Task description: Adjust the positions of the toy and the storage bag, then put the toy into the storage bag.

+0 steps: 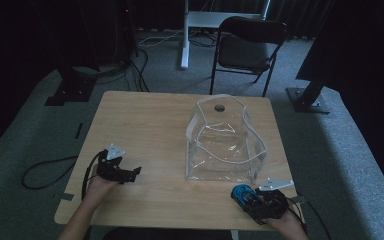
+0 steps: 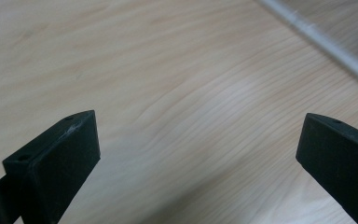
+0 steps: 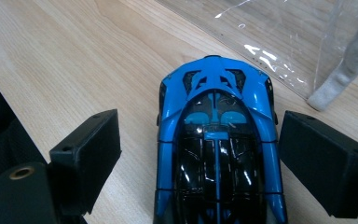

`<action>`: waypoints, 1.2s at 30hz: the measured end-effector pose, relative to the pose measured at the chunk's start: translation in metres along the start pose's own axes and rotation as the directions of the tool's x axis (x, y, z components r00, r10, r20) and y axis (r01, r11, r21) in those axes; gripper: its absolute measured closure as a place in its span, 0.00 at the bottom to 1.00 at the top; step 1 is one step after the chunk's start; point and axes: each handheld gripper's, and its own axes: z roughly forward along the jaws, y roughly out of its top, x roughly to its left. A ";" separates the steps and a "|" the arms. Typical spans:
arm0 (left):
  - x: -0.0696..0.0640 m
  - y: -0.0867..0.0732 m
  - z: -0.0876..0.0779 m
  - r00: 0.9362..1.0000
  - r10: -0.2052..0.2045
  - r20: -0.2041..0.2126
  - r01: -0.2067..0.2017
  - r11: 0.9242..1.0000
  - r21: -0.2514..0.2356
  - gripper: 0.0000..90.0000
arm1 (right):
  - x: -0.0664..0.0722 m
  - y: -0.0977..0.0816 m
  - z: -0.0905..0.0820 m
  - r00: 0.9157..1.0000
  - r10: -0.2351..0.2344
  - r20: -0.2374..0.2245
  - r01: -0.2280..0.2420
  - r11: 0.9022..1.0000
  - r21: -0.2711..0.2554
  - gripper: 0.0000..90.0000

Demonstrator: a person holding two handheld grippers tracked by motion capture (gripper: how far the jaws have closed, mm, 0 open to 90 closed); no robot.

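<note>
Right tool [image 3: 200, 154] open, jaws either side of blue-and-black toy car [image 3: 216, 149], not touching. Close evenly on car flanks. Left tool [image 2: 198, 158] open, empty above bench [image 2: 168, 70].

Black folding chair [image 1: 247, 47] and white desk frame [image 1: 215, 22] beyond the wooden table [image 1: 145, 125]

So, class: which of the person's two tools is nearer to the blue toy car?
Right. The right tool has its open jaws on either side of the blue toy car. The left tool sits open over bare table, well across from the car.
</note>
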 end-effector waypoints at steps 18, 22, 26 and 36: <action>0.046 -0.063 -0.017 0.978 -0.166 -0.123 0.176 0.981 0.078 0.00 | 0.000 0.002 0.009 0.997 -0.033 0.066 0.028 0.996 0.083 0.14; 0.048 -0.071 -0.016 0.973 -0.164 -0.159 0.181 0.979 0.094 0.00 | -0.001 0.001 0.013 0.996 -0.037 0.080 0.029 0.994 0.106 0.15; 0.049 -0.076 -0.015 0.970 -0.153 -0.188 0.176 0.978 0.109 0.00 | 0.000 0.000 0.016 0.994 -0.048 0.099 0.034 0.990 0.134 0.15; 0.052 -0.078 -0.016 0.962 -0.169 -0.214 0.193 0.976 0.099 0.00 | 0.004 0.002 0.023 0.989 -0.091 0.119 0.068 0.981 0.184 0.16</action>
